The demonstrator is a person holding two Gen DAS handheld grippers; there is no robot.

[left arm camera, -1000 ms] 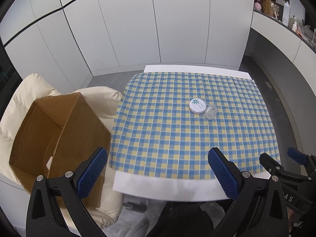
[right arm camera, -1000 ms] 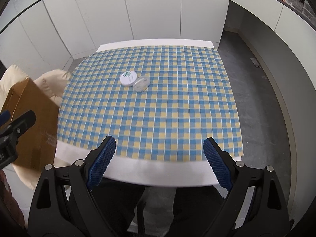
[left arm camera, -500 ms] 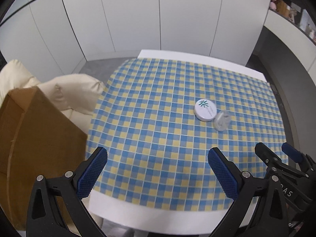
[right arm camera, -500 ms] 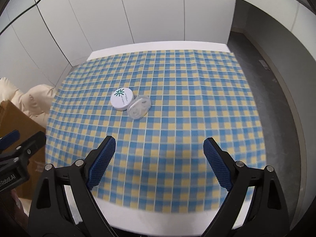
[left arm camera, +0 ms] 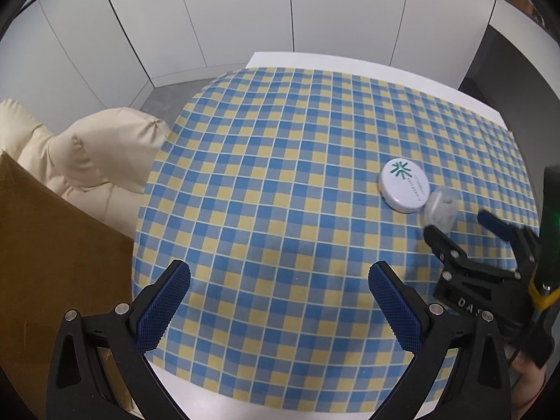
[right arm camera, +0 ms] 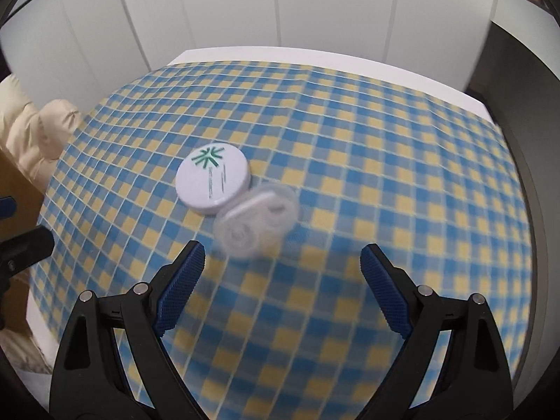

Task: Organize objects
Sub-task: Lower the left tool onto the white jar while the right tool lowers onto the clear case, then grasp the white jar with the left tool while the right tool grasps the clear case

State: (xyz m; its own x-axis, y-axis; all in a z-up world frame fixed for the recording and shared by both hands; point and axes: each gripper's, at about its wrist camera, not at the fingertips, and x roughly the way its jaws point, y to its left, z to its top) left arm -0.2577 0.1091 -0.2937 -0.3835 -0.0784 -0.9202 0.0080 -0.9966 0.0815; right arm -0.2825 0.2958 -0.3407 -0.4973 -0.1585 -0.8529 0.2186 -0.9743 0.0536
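White cabinet panels closed off the room behind a white tabletop (left arm camera: 196,381) laid with a blue-and-yellow checked cloth (left arm camera: 280,192). Nearest the cameras, the left gripper (left arm camera: 280,309) and the right gripper (right arm camera: 282,288) both stood wide open and empty — angled down at the cloth, probably lining up a pick. Just beyond the right gripper lay a clear round plastic case (right arm camera: 257,218), touching a flat white round tin with a green star logo (right arm camera: 212,183) behind it. Off the tabletop's left side a brown cardboard box (left arm camera: 52,262) waited — likely the bin for them — against a cream padded cushion (left arm camera: 94,154).
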